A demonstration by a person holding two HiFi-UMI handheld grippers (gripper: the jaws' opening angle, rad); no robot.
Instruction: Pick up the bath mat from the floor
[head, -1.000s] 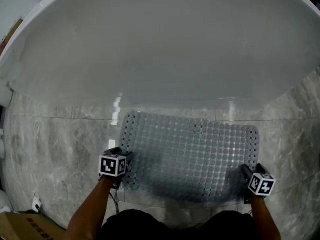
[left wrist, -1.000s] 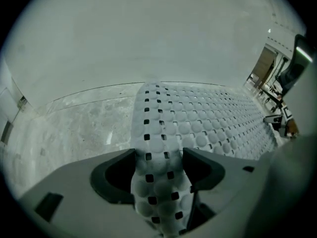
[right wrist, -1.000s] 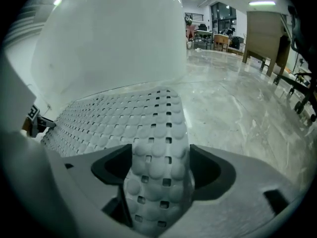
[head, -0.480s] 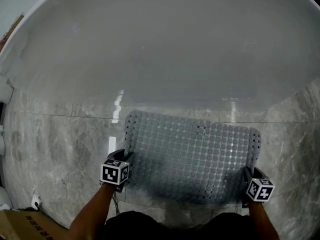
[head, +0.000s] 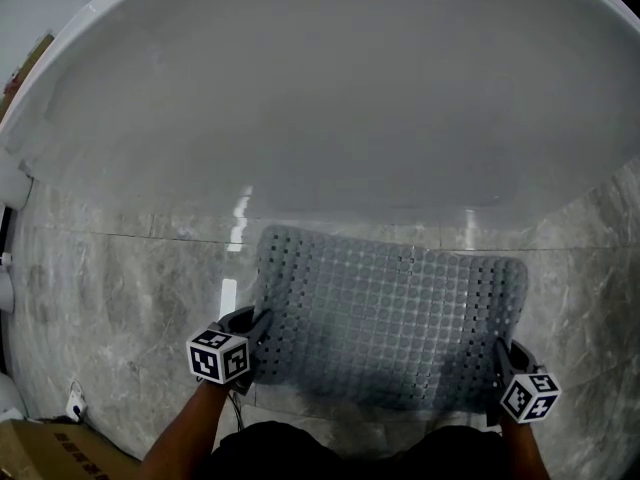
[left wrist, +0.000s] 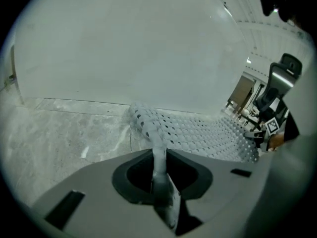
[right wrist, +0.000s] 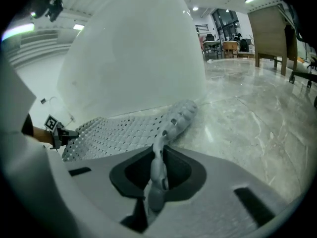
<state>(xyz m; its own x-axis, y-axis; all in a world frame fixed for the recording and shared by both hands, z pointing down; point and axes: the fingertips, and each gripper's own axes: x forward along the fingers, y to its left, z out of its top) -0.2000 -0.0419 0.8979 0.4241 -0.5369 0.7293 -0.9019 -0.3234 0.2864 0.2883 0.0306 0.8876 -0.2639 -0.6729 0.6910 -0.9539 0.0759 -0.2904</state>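
Note:
A grey perforated bath mat [head: 390,313] lies on the marble floor in front of a white tub. My left gripper [head: 250,333] is at its near left corner and my right gripper [head: 503,358] at its near right corner. In the left gripper view the mat's edge [left wrist: 157,143] runs straight between the jaws of the left gripper [left wrist: 159,170], which are closing and pinch it. The right gripper view shows the same: the mat's edge [right wrist: 159,148] is pinched in the closing jaws of the right gripper [right wrist: 157,170]. The mat's near edge hangs slightly above the floor over a shadow.
The large white bathtub [head: 330,98] fills the far half of the head view, just beyond the mat. Grey marble floor [head: 110,288] spreads to both sides. A cardboard box [head: 50,458] sits at the bottom left. Furniture stands far off in the right gripper view.
Both grippers have closed on the mat's near corners and drawn back towards the person. The near edge of the mat has come up off the floor.

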